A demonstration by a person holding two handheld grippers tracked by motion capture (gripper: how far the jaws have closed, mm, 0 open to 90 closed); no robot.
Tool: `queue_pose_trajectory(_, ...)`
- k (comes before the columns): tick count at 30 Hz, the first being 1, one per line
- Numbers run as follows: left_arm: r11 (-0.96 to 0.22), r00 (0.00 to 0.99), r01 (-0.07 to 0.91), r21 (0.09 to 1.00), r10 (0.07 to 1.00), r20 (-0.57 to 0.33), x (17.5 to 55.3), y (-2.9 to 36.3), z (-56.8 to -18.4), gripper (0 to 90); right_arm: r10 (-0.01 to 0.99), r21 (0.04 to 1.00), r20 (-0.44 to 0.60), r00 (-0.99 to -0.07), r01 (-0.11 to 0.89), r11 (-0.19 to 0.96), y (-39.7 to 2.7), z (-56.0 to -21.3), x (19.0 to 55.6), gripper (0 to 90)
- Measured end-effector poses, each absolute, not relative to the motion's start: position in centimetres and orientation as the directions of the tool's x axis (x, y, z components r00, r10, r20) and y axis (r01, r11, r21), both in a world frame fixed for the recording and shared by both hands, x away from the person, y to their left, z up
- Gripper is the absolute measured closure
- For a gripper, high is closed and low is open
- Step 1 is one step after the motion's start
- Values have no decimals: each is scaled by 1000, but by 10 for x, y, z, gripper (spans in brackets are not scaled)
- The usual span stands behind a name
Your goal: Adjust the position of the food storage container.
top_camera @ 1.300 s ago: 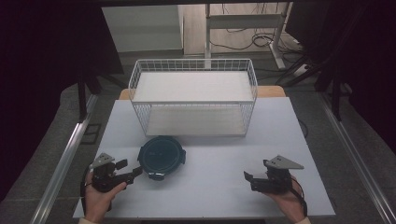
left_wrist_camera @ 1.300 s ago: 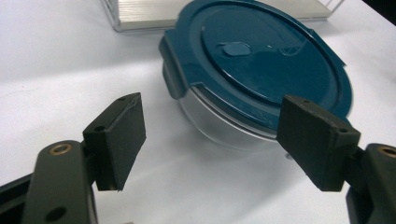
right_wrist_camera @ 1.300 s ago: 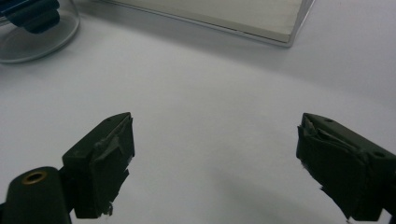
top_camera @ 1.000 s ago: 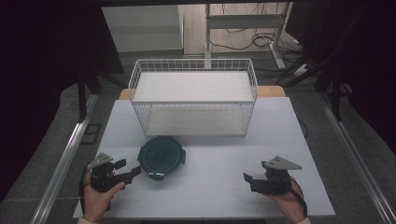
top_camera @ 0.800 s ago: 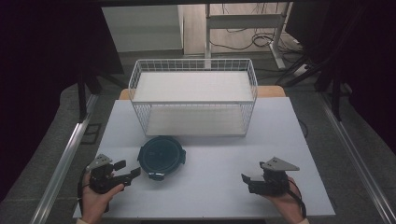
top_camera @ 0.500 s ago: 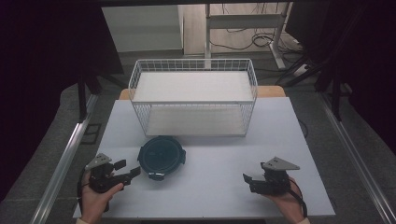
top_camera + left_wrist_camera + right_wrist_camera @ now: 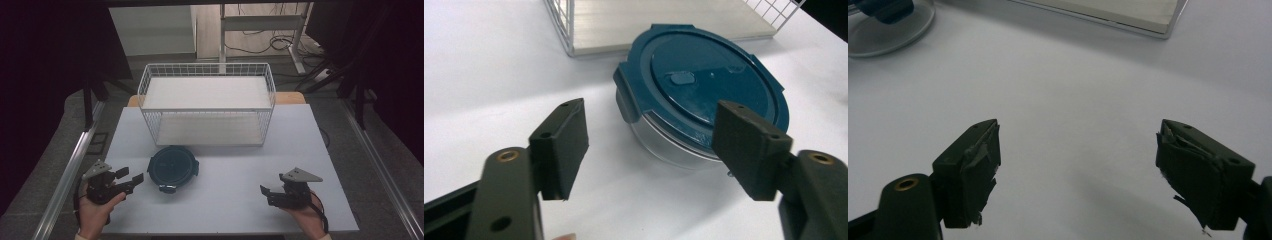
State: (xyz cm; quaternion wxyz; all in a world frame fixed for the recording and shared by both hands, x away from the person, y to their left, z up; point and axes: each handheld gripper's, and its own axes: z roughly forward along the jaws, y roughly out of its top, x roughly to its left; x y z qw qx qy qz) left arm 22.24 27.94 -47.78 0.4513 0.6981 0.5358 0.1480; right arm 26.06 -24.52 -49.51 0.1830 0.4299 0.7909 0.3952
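One round container (image 7: 696,107): clear glass bowl, dark teal clip-on lid with a small centre tab, upright on our counter (image 7: 225,195). Left claw (image 7: 651,145) released, jaws just narrowing, nothing between; right claw (image 7: 1078,167) released.

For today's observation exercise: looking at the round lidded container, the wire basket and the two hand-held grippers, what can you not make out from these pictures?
- Container contents: left gripper view, the teal lid covers them.
- Container's near right side: left gripper view, a jaw of the left hand-held gripper stands in front.
- Container in the right gripper view: cut off by the top edge.
- Wire basket: cut off at the top in both gripper views.
- Lid latches: high view, too small.
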Motion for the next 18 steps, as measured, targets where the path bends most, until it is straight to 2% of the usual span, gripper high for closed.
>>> queue_pose_trajectory(4,-26,383,621,783,882,-275,225,278,-476,334,833,782,49,-552,540,312,-247,-495,261,179)
queue_pose_trajectory(9,-54,381,622,781,892,-242,229,277,-471,415,834,786,50,-550,536,307,-247,-495,262,173)
queue_pose_trajectory(14,-58,396,623,780,883,-252,231,280,-465,583,835,788,41,-549,531,311,-245,-494,261,169)
queue_pose_trajectory(15,-65,399,625,778,883,-246,231,281,-464,583,836,789,41,-548,531,310,-245,-494,261,169)
queue_pose_trajectory(18,-85,398,633,770,888,-229,234,281,-462,706,838,787,38,-544,533,310,-245,-494,261,169)
